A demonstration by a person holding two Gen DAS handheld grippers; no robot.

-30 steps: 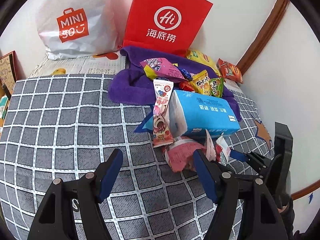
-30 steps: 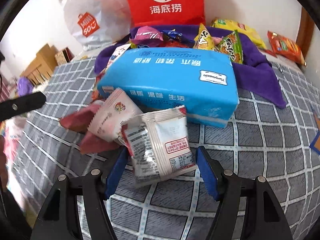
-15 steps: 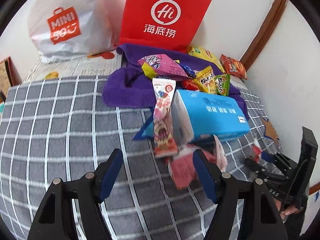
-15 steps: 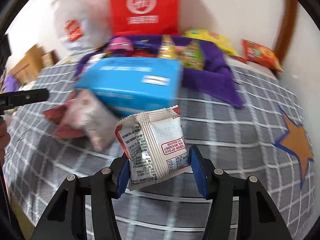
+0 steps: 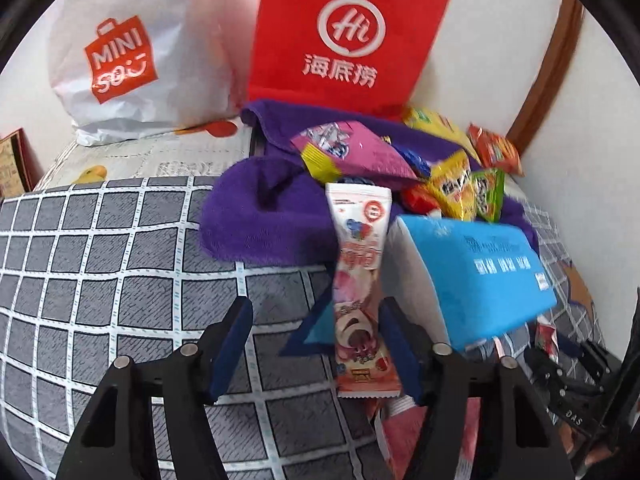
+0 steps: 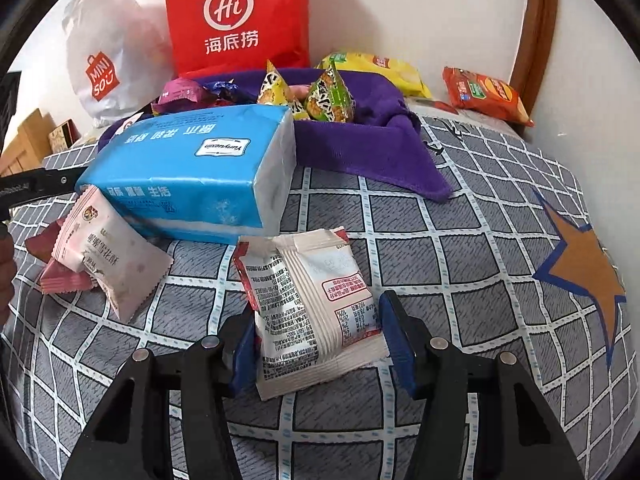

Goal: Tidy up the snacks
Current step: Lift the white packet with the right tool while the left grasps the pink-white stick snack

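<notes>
White crinkled snack packet (image 6: 310,308) is sitting between the right gripper (image 6: 318,338) fingers, clamped, above the checked bedcover (image 6: 460,248); only the right view is showing it. Left gripper (image 5: 316,350) is standing open, now advanced around the long strawberry-bear packet (image 5: 360,288) leaning against the blue tissue pack (image 5: 480,272).
</notes>
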